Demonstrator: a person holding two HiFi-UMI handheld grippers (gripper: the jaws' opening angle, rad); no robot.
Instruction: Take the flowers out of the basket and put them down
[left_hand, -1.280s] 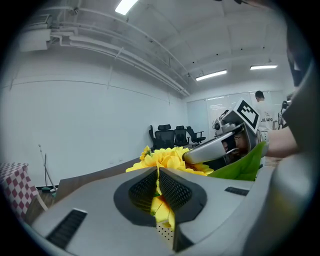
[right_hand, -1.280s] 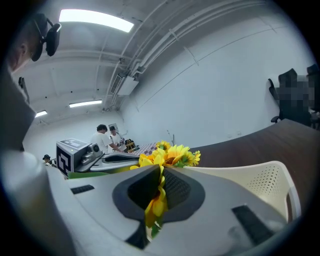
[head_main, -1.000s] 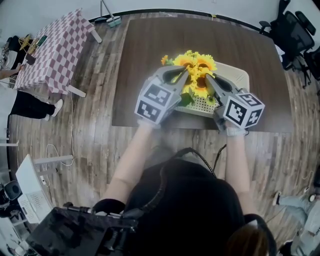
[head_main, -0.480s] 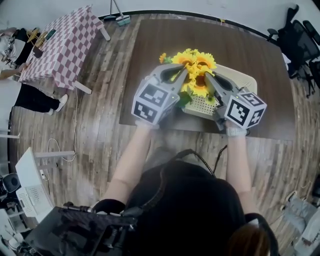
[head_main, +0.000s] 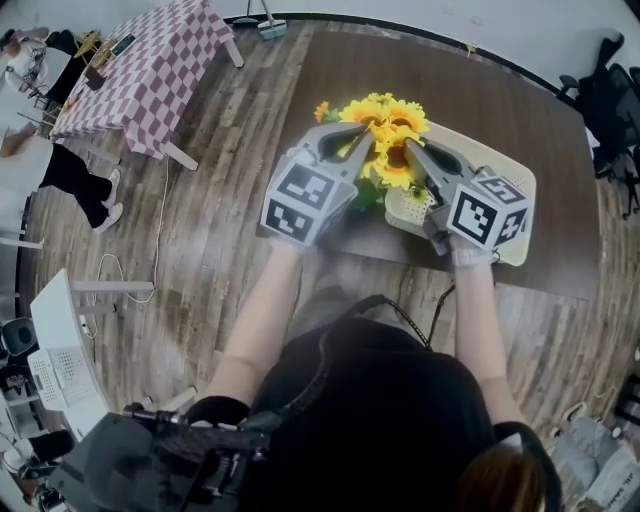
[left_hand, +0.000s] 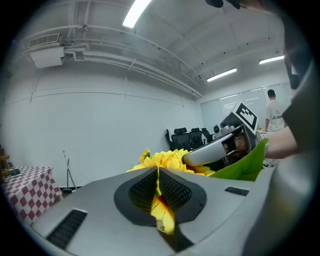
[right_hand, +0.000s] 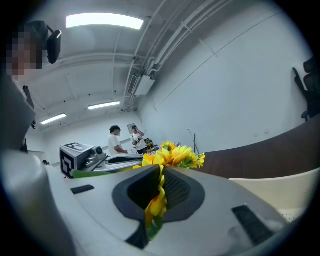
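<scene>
A bunch of yellow sunflowers (head_main: 387, 128) with green leaves is held between both grippers over the left end of the cream perforated basket (head_main: 508, 190). My left gripper (head_main: 364, 132) is shut on the bunch from the left, with yellow petals (left_hand: 162, 212) pinched between its pads. From the right, my right gripper (head_main: 409, 149) is shut on it too, a petal and leaf (right_hand: 156, 202) caught in its jaws. The stems are hidden behind the grippers. Each gripper view shows the other gripper beyond the blooms: the right gripper (left_hand: 216, 150) and the left gripper (right_hand: 102, 160).
The basket lies on a dark brown table (head_main: 500, 85) near its front edge. A checkered table (head_main: 140, 75) stands at the far left, with people beside it. Black office chairs (head_main: 612, 95) stand at the right. Wooden floor (head_main: 200, 260) lies around the table.
Both grippers have carried the sunflowers leftward relative to the basket. More of the basket now shows at the right. Both stay shut on the bunch.
</scene>
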